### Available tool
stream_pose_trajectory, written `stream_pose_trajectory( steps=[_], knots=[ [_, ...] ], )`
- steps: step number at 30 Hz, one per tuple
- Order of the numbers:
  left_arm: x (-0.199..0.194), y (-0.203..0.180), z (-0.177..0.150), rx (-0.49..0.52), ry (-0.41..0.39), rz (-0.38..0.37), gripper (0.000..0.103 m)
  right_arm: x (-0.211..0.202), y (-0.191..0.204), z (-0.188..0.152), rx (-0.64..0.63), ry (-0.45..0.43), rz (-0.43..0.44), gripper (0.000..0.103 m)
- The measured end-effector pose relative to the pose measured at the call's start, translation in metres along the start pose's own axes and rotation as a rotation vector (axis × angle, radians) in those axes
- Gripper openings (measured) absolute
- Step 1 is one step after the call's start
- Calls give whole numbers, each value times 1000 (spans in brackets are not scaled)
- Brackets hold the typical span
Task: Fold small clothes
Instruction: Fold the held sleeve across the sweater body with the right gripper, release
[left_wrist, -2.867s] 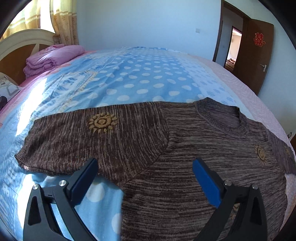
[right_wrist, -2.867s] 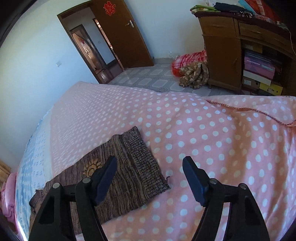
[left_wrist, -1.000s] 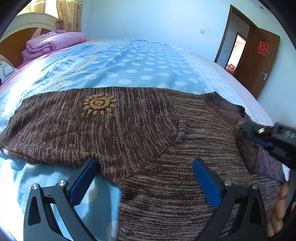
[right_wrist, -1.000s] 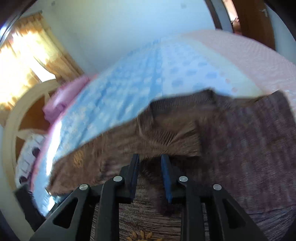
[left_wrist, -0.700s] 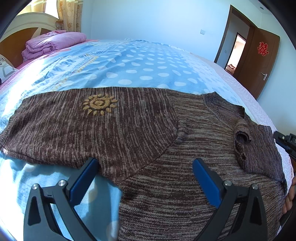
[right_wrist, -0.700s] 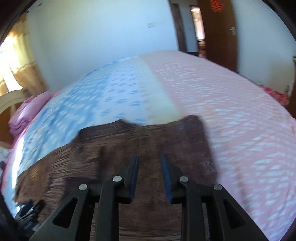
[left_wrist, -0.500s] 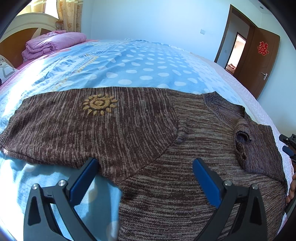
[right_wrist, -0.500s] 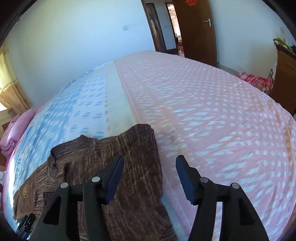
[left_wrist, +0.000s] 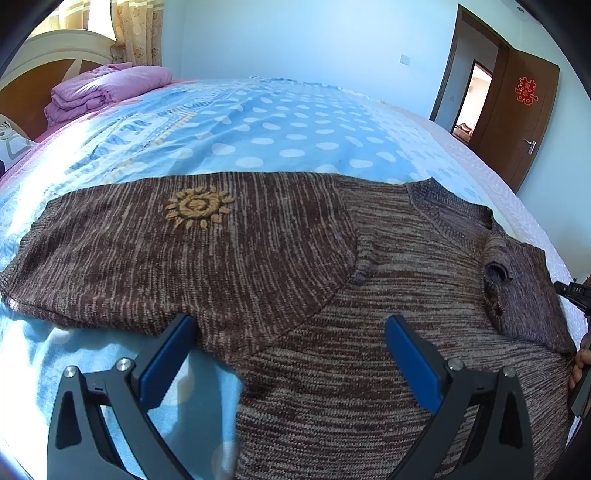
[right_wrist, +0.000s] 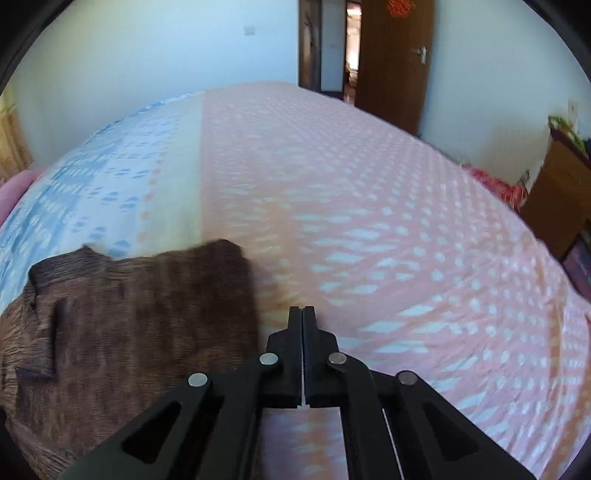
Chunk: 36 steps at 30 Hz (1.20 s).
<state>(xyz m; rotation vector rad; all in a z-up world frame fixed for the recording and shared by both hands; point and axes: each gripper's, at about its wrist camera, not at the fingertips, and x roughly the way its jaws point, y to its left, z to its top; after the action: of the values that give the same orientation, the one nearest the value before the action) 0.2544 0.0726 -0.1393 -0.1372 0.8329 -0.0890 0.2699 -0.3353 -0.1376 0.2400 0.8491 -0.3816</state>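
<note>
Lying flat across the bed (left_wrist: 295, 122), the brown knit sweater (left_wrist: 332, 295) has its body spread toward the lower right of the left wrist view and 1 sleeve stretched out to the left, a yellow sun emblem (left_wrist: 199, 211) stitched on that sleeve. The other sleeve (left_wrist: 524, 291) is folded in over the chest, its cuff lying just below the round collar. The left tongs (left_wrist: 288, 363) hover over the sweater's near part with their 2 blue pads (left_wrist: 412, 363) wide apart and nothing clamped between them; the left pad sits at the sleeve's lower edge over the blue polka-dot cover. At the right edge of that view, part of the other tool and a person's fingers (left_wrist: 580, 360) show.

In the right wrist view the right tongs (right_wrist: 302, 314) are pressed fully together with nothing in them, above the pink dotted half of the bed (right_wrist: 369, 221), just beside the folded sleeve's edge (right_wrist: 147, 306). That picture is blurred. A folded purple quilt (left_wrist: 107, 88) rests by the headboard (left_wrist: 40, 70), and a brown door (left_wrist: 524, 110) stands open beyond.
</note>
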Motion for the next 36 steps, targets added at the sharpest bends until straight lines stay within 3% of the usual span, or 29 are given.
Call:
stream_pose_trajectory(
  steps=[1,4,6,8,12,14,16,19,22,25,32,33,34,36],
  knots=[
    [0,0,0,0,0,1,103,-3,-7,0,22,-8,44,0],
    [0,0,0,1,0,2,103,-37,-17,-3,43,-104,45,0],
    [0,0,0,1,0,2,103,-60,-14,-9,35,-128,115,0],
    [0,0,0,1,0,2,103,-74,0,-23,-10,-75,225,0],
    [1,0,0,3,2,5,103,-74,31,-63,-158,43,284,0],
    [1,0,0,5,4,9,103,-64,34,-80,-208,70,228,0],
    [2,0,0,7,7,12,103,-65,24,-83,-195,39,183,0],
    [3,0,1,8,6,12,103,-78,28,-75,-186,6,-26,1],
    [3,0,1,5,4,8,103,-99,64,-68,-259,-81,93,1],
    [2,1,0,4,2,6,103,-86,105,-63,-286,-50,171,1],
    [1,2,-1,-2,-4,-2,103,-32,204,-44,-381,-6,160,1],
    [1,2,-1,-4,-6,-5,103,-31,216,-39,-388,2,190,1],
    [0,3,-1,-7,-8,-9,103,-27,223,-34,-385,25,260,1],
    [0,3,-1,-10,-9,-14,103,-25,233,-22,-324,64,503,1]
  ],
)
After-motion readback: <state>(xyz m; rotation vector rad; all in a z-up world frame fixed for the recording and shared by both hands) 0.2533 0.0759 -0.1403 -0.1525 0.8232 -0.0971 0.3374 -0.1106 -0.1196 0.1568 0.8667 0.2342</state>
